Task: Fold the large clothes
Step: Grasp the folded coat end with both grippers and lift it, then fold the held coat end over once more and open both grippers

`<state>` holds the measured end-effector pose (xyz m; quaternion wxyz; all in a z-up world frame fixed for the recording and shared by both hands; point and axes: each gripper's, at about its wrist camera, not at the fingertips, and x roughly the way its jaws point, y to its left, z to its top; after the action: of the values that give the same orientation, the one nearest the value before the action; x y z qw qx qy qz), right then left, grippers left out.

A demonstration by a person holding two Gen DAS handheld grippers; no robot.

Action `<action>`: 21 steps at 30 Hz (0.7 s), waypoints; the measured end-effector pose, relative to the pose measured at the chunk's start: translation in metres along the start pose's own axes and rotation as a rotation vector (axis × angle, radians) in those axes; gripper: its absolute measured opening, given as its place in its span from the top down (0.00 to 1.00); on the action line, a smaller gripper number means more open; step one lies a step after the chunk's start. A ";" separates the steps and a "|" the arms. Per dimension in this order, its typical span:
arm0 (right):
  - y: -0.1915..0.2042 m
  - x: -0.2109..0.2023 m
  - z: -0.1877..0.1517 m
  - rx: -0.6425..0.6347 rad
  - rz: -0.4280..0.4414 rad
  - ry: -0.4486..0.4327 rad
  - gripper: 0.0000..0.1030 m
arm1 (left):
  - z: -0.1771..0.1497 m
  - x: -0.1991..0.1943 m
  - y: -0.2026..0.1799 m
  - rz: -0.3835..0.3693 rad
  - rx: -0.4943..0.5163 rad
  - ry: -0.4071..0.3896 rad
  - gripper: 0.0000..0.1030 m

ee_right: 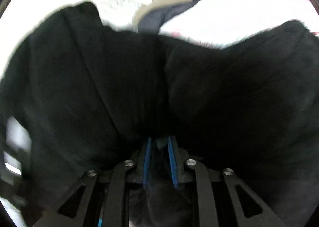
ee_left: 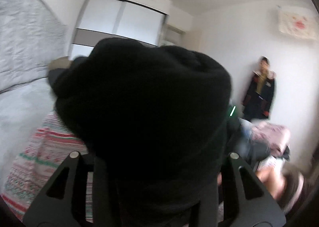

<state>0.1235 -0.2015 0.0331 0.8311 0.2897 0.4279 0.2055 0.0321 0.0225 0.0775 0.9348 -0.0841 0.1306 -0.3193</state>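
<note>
Both tongs, the left tongs and the right tongs, are clamped on a black garment lifted above the bed, where thick bunched fabric could slip free and spoil the fold.

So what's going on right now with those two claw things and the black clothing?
Right gripper shut on black garment. Left gripper buried in the black garment, jaw state unclear. Striped blanket lies underneath.
</note>
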 end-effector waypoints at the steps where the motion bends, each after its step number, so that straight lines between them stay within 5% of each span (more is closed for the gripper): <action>1: -0.009 -0.025 0.007 -0.002 -0.010 -0.057 0.69 | -0.002 0.005 -0.005 -0.020 0.010 0.014 0.61; 2: -0.016 -0.045 0.012 0.001 -0.022 -0.105 0.63 | -0.006 0.013 -0.014 -0.048 0.029 0.036 0.61; 4: -0.039 -0.097 0.019 0.042 -0.019 -0.226 0.27 | -0.007 0.037 -0.022 -0.097 0.053 0.074 0.62; 10: -0.079 -0.164 0.025 0.141 0.173 -0.333 0.18 | -0.038 0.107 -0.068 -0.226 0.149 0.244 0.62; 14: -0.104 -0.146 0.029 0.168 0.079 -0.229 0.17 | -0.049 0.117 -0.093 -0.236 0.246 0.285 0.62; 21: -0.100 -0.107 0.057 0.104 0.067 -0.077 0.16 | -0.047 0.107 -0.090 -0.269 0.195 0.284 0.62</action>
<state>0.1215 -0.3564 0.0571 0.8234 0.3546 0.3956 0.1993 0.0481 -0.1178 0.0335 0.8597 0.0357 0.2169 -0.4610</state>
